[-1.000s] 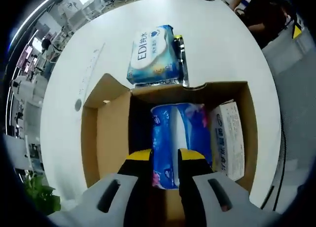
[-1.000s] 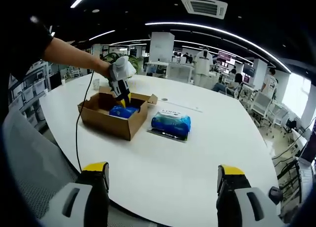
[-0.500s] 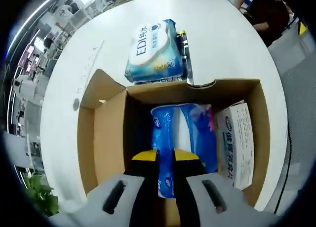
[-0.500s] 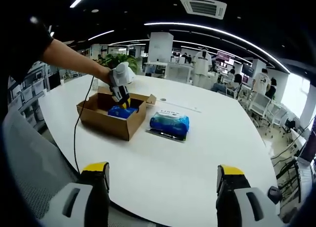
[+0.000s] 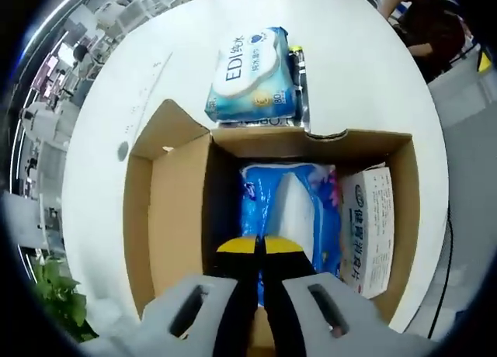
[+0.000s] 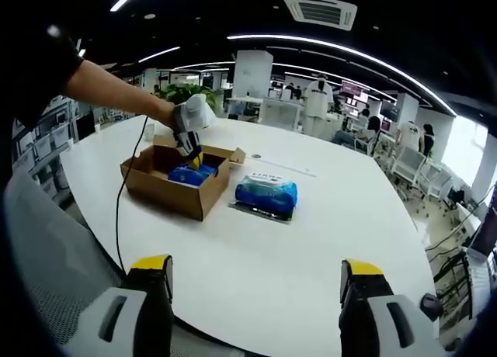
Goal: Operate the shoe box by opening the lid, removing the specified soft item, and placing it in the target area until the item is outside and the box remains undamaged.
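Note:
An open cardboard shoe box (image 5: 175,217) sits on the white round table (image 5: 349,70), its flaps folded out. Inside lie a blue soft tissue pack (image 5: 291,206) and, against its right wall, a white printed packet (image 5: 366,229). My left gripper (image 5: 260,247) reaches down into the box, its yellow tips shut on the near end of the blue pack. A second blue tissue pack (image 5: 255,74) lies on the table just beyond the box. In the right gripper view, the box (image 6: 167,192), left gripper (image 6: 190,161) and outside pack (image 6: 266,194) are far off. My right gripper (image 6: 254,275) is open, low over the near table edge.
A person's arm (image 6: 109,89) holds the left gripper, and its cable (image 6: 120,209) hangs over the table edge. A seated person in dark clothes (image 5: 427,27) is at the far side. Office desks and people (image 6: 342,109) fill the background. A plant (image 5: 58,295) stands on the floor.
The left gripper's jaws have gone from apart to shut on the blue pack's near end inside the box. The right gripper has stayed open and still.

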